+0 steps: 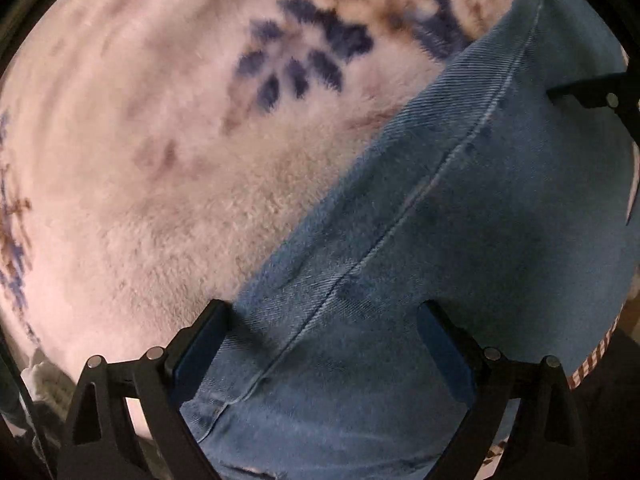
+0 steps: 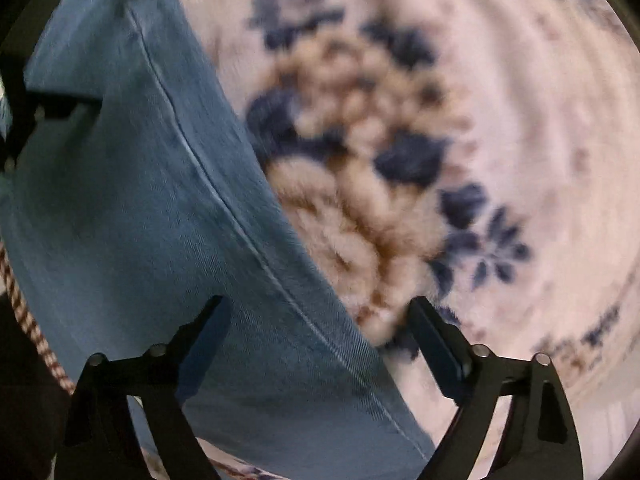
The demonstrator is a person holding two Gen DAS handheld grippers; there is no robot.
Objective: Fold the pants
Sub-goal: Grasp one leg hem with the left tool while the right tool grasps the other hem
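Though both views show only part of the pants (image 1: pixel 460 240), the task looks somewhere in its middle, and how many folds are made cannot be told. Starting at the left, the left gripper (image 1: pixel 324 344) hovers low over the denim with its jaws spread wide and nothing between them; the cloth's edge and a long seam (image 1: pixel 400 216) run diagonally past it, lying flat on a fluffy pink blanket (image 1: pixel 160 160) with blue flowers. Further right, the right gripper (image 2: pixel 320 340) also has its jaws wide apart and empty, straddling the opposite edge of the same strip of denim. The strip looks smooth and narrow, perhaps the legs laid together. A crosswise fold probably remains.
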